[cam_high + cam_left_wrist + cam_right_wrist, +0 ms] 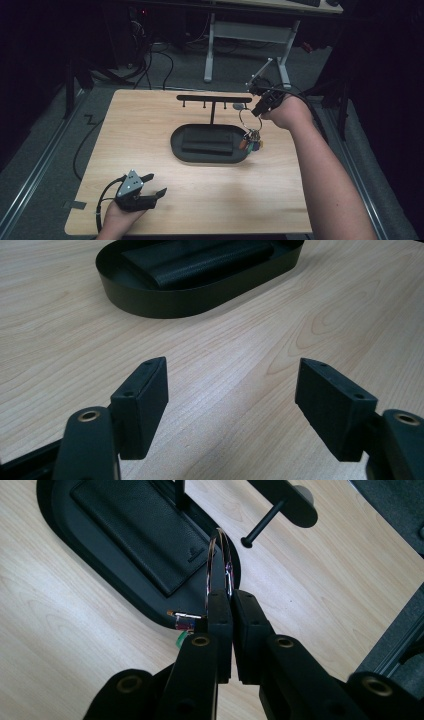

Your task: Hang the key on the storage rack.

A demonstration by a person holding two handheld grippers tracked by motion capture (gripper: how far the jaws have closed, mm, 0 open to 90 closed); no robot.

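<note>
Beside the key rack (pixel 214 99), the right gripper (pixel 226 597) pinches the key ring (pixel 218 560) shut, ready for hooking; the left gripper (pixel 232 390), jaws wide, holds nothing.

Pale wood-grain tabletop (pixel 150 130), matte black oval tray (pixel 177 142), black grained-leather wallet (pixel 135 530), black hook stand (pixel 200 98), shiny silver key ring (pixel 216 560), orange, green and blue key tags (pixel 252 145)

No text, number or brand can be read anywhere. The nearest thing to a sign is a small pale embossed mark near the lower corner of the black wallet (pixel 135 530) lying in the oval tray (pixel 55 510), left of centre in the right gripper view; it is too small to make out.
</note>
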